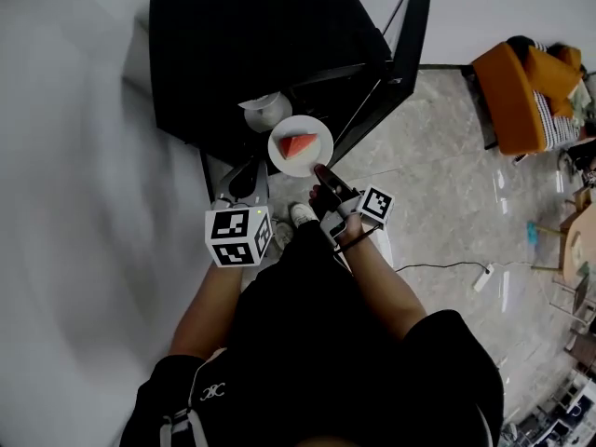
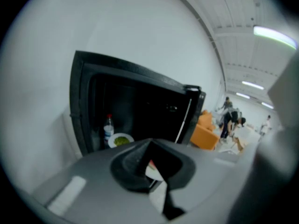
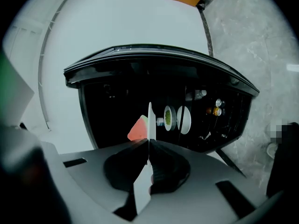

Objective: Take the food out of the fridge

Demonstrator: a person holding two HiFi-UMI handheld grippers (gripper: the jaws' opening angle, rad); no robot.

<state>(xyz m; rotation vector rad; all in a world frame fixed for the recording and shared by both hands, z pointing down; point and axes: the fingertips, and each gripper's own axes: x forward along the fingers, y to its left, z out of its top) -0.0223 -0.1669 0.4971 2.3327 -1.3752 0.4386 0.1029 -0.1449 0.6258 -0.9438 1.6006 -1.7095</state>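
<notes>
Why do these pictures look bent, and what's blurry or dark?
Head view: fisheye bends the floor; the wall smears at left. Left gripper view: the fridge interior is nearly black, distant people soft. Right gripper view: dark rounded corners, plate edge sharp.

Item counts
- fridge [image 1: 242, 45]: one, black
- white plates: three, namely the melon plate [image 1: 298, 166], the green-food plate [image 3: 168, 118] and a bare plate [image 3: 184, 119] just beside it on the fridge shelf
- watermelon wedge [image 1: 300, 144]: one
- bottle [image 2: 108, 129]: one, red-capped
- grippers: two, the left gripper [image 1: 244, 177] and the right gripper [image 1: 321, 169]
- marker cubes: two, the left cube [image 1: 237, 236] and the right cube [image 1: 375, 205]
- orange sofa [image 1: 517, 96]: one
- distant people, left gripper view: several, too small to count
</notes>
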